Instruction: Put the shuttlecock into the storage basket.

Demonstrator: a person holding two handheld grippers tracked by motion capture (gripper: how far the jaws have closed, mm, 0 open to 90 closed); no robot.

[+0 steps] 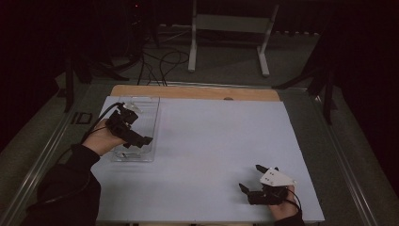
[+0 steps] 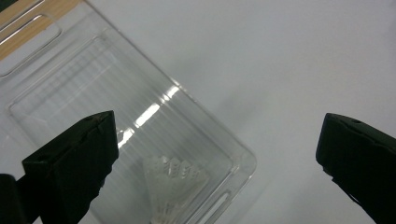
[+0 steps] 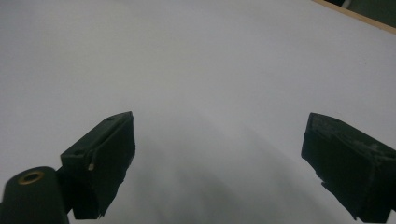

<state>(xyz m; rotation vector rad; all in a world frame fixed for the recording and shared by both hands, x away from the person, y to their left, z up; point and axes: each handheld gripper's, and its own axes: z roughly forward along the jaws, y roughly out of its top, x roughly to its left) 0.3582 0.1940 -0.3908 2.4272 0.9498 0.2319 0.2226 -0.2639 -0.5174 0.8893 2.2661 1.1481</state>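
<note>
Left gripper view looks down on a white shuttlecock lying inside a clear plastic tray, feathers fanned toward the camera and its cork end cut off by the bottom edge of that view. It sits at the tray's near end, close to one rounded corner, with the rest of the ribbed floor bare. The left gripper hangs above with its jaws spread wide and nothing between them; one jaw stands over the tray, the other out over the white table cover. That spread probably suits straddling the feather skirt (a light, crushable thing that wants a gentle pinch).

From the high view, the tray lies lengthwise along the table's left side, near the wooden strip at the far edge, and the left gripper reaches over its near end. The right gripper rests well apart near the front right corner, jaws parted and empty, seemingly parked clear of the work.
</note>
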